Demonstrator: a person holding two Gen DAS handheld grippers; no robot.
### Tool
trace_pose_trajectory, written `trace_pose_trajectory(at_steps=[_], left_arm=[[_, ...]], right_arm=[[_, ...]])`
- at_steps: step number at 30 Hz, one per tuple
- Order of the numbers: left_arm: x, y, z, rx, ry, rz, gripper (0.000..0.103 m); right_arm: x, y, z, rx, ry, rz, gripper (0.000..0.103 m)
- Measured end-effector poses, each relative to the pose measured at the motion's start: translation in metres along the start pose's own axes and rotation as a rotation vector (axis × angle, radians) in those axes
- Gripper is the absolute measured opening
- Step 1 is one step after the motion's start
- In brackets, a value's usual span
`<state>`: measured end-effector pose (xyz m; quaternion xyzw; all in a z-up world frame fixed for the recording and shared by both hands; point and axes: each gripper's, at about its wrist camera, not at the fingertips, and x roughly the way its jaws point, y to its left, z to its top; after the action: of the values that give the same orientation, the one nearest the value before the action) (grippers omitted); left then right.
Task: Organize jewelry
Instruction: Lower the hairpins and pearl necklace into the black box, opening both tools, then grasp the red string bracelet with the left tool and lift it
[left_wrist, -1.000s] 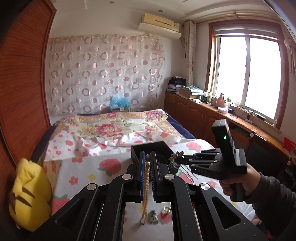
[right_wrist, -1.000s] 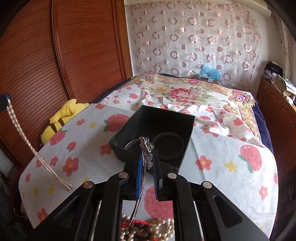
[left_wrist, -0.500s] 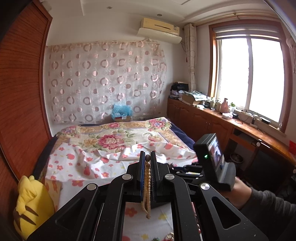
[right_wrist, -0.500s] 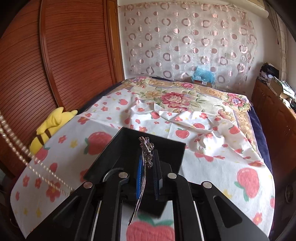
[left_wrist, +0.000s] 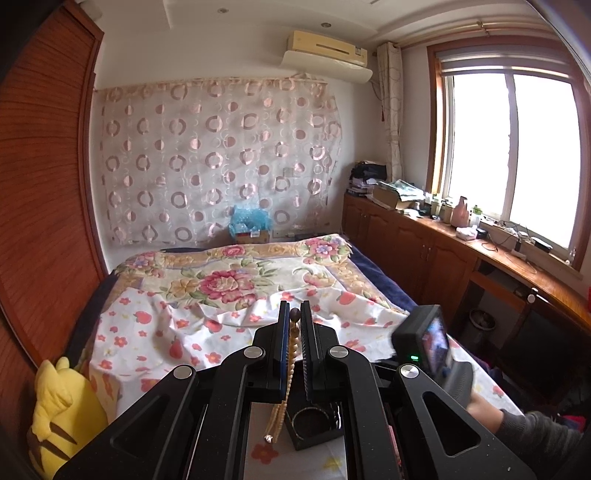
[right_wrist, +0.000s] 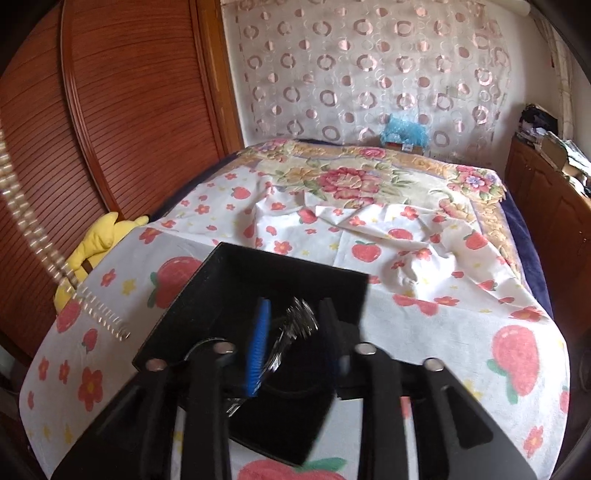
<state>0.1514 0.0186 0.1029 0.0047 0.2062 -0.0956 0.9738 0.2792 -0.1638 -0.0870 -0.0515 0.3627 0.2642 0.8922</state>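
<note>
My left gripper (left_wrist: 294, 314) is shut on a cream bead necklace (left_wrist: 286, 373) that hangs down between its fingers, above the black jewelry box (left_wrist: 314, 430). The same necklace swings blurred at the left edge of the right wrist view (right_wrist: 33, 229). My right gripper (right_wrist: 295, 325) is over the open black box (right_wrist: 266, 295), jaws parted. A silver hair clip (right_wrist: 295, 326) sits loose between them, tilted and blurred. A bangle (left_wrist: 309, 419) lies in the box.
The box stands on a strawberry-print cloth (right_wrist: 480, 314) over a bed with a floral quilt (left_wrist: 229, 280). A yellow plush toy (left_wrist: 59, 417) lies at the left by the wooden wardrobe (right_wrist: 110, 110). Wooden cabinets (left_wrist: 424, 251) run along the right under the window.
My right gripper's jaws opened and the silver clip came loose over the box. My left gripper rose and tilted up with the necklace, which swings.
</note>
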Motion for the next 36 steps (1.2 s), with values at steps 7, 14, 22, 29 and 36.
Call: trace_pose_trajectory(at_steps=[7, 14, 22, 29, 36], left_arm=[[0.009, -0.003, 0.008, 0.01, -0.005, 0.009, 0.005], [0.02, -0.013, 0.026, 0.029, -0.02, 0.018, 0.005], [0.039, -0.022, 0.017, 0.059, 0.017, 0.039, 0.005], [0.061, -0.02, -0.019, 0.069, 0.108, 0.038, 0.021], [0.061, -0.026, -0.078, 0.078, 0.206, 0.006, 0.024]], right_arm=[[-0.026, -0.017, -0.013, -0.004, -0.03, -0.009, 0.033], [-0.04, -0.026, -0.036, -0.012, -0.028, -0.011, 0.033], [-0.059, -0.028, -0.054, -0.009, -0.044, 0.006, 0.033], [-0.081, -0.022, -0.072, -0.029, -0.058, -0.004, 0.033], [-0.106, -0.013, -0.096, -0.028, -0.073, -0.02, 0.033]])
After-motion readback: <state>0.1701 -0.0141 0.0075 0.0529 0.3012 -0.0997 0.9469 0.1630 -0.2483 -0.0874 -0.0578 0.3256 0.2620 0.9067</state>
